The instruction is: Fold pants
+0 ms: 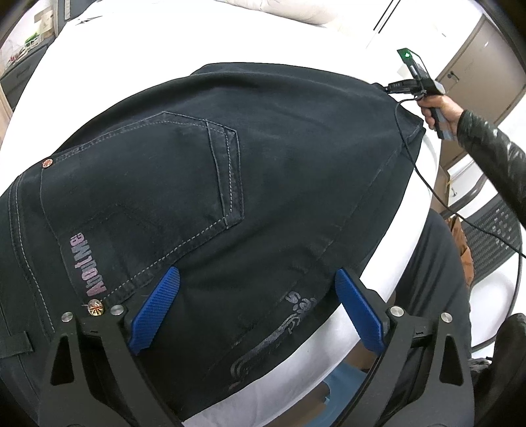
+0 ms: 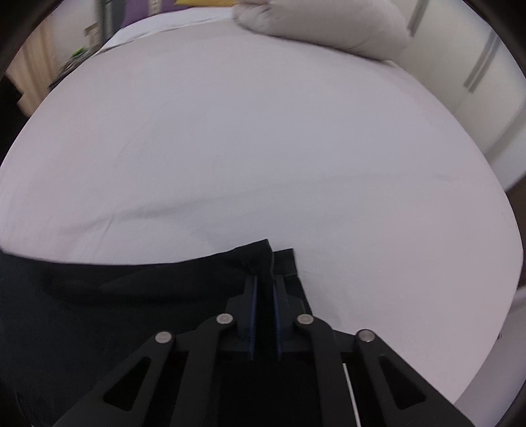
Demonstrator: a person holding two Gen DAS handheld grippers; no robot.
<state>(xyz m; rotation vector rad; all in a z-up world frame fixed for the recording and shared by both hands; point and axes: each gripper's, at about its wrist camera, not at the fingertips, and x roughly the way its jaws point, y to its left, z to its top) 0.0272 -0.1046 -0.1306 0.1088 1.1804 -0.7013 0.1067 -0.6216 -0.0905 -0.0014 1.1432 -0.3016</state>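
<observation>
We have dark pants [image 1: 230, 184] lying flat on a white bed [image 2: 263, 147], near the edge close to us. Our left gripper [image 1: 256, 312] is spread wide over the seat part, with cloth under its blue pads [image 1: 157, 305] but nothing pinched. Our right gripper [image 2: 264, 315] is pressed together on a corner of the pants at the far end, and we think that corner is a leg hem. In the left view we can see the right hand [image 1: 437, 111] holding its tool out by that far corner. The step now looks like folding the leg end over toward the seat. To do it well, we should keep the pinch tight, lift the corner just enough to clear the cloth below, and carry it straight along the pants so the edges line up. Our left gripper could press the seat down so the pants do not slide on the smooth sheet. The pants look like thick, stiff denim, so they should hold a crease but may spring back a bit. They have a back pocket [image 1: 184, 177] with pale stitches, small round metal studs [image 1: 96, 308], pink letters and a faded curly print. A soft, puffy pillow [image 2: 325, 26] sits far away at the top of the bed.
</observation>
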